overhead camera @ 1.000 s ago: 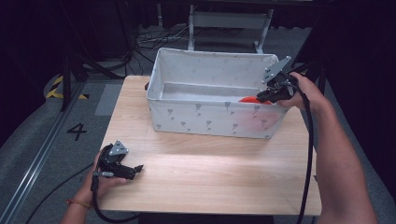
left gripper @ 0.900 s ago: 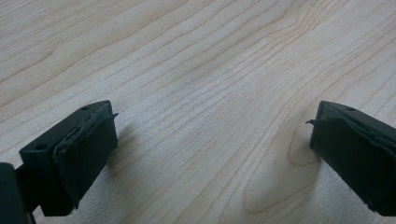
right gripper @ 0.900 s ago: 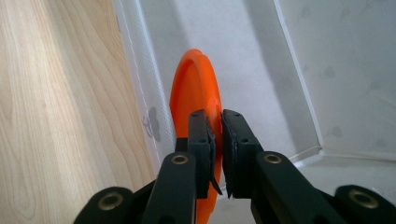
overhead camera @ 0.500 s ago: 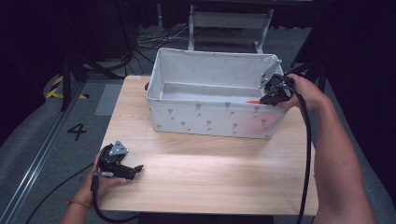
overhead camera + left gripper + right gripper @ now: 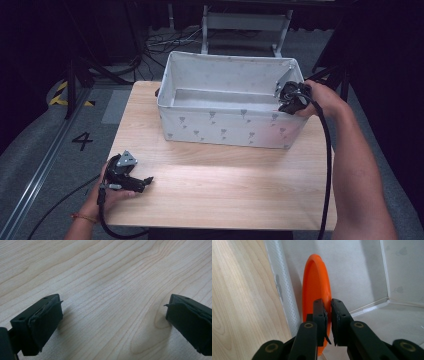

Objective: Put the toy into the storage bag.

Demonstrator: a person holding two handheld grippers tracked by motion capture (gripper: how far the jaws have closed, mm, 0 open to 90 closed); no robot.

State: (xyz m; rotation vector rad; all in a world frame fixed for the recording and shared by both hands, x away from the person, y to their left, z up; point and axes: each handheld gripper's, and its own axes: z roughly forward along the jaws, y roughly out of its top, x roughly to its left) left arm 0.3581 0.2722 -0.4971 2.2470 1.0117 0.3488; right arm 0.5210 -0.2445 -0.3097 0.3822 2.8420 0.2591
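An orange plate stands on edge inside a white fabric box, close against the box's wall. My right gripper is shut on the plate's rim. In the high view, the right gripper dips over the box's right end, and the plate is hidden behind the wall. At the table's front left, my left gripper rests low over the wood. Its jaws stand wide apart, and between them the left gripper has nothing but bare wood.
The box sits at the back middle of the light wooden table. Dark floor with cables and a metal stand lie beyond the table's far edge. A floor mark "4" is left of the table.
The right gripper has sunk a little into the box with the orange plate, which showed above the wall before and is now hidden in the high view. The left gripper has stayed put.
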